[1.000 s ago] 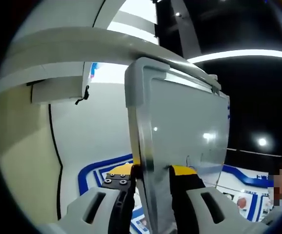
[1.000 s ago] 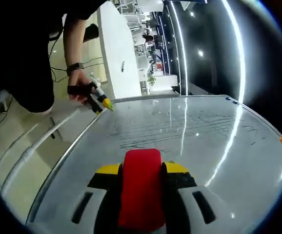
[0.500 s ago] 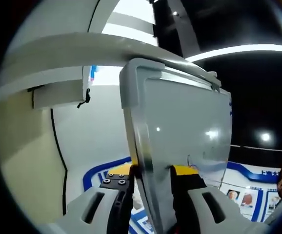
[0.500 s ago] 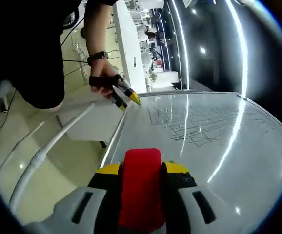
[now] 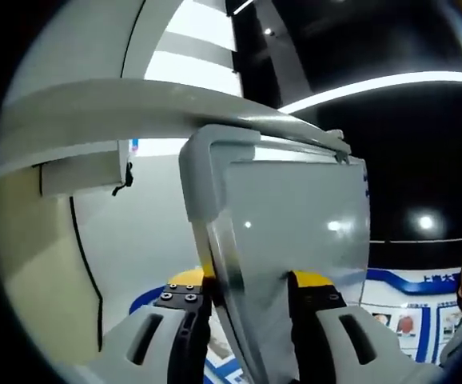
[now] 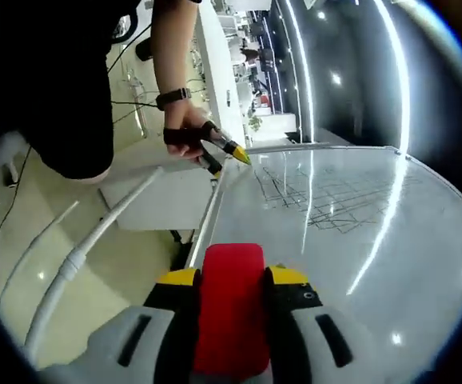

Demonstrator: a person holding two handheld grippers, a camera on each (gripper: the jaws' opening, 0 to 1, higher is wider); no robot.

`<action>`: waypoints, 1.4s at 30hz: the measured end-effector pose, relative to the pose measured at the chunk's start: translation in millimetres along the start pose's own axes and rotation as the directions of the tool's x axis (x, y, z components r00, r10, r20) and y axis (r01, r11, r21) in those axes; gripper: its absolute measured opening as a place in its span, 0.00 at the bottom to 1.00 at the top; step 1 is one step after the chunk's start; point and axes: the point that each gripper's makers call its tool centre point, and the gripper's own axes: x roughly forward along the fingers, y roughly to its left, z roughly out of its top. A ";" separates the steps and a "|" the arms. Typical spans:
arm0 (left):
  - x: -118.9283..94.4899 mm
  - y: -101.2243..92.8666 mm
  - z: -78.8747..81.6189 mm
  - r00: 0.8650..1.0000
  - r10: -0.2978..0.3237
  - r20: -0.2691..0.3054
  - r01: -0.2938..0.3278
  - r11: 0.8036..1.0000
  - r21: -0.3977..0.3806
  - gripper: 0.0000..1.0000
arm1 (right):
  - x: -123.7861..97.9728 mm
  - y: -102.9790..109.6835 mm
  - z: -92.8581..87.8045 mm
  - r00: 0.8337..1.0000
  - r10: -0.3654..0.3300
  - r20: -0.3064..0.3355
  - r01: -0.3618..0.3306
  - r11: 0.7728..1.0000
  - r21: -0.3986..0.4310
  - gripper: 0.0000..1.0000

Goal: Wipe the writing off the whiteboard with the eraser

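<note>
1 glossy whiteboard (image 6: 351,232), edge-clamped; rounded red eraser (image 6: 231,308)

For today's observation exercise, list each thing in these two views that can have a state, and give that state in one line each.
whiteboard: held up by one edge, dark grid-like writing not yet wiped off.
eraser: red, clamped between the right gripper's jaws, near the board's edge, short of the writing.
left gripper: shut on the whiteboard's edge.
right gripper: shut on the eraser.
person's hand: wrapped around the left gripper's handle.
</note>
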 end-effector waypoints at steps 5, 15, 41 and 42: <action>-2.2 -2.7 -0.8 1.000 0.002 -0.008 -0.002 1.000 -0.008 0.40 | -4.4 -38.4 9.0 1.000 -0.025 -0.017 0.024 0.999 -0.030 0.27; -3.6 -3.9 -1.6 1.000 0.003 -0.012 -0.004 1.000 -0.018 0.40 | -24.0 -159.6 29.6 0.990 -0.141 0.027 0.143 0.987 -0.070 0.27; -3.9 4.1 -3.3 0.988 -0.014 -0.155 0.013 1.000 -0.006 0.38 | -34.0 -233.1 38.0 0.961 -0.275 -0.004 0.275 0.961 -0.028 0.27; -3.7 4.2 -3.7 0.987 -0.012 -0.158 0.011 1.000 -0.007 0.38 | -34.0 -232.2 37.7 0.961 -0.278 -0.004 0.278 0.960 -0.027 0.27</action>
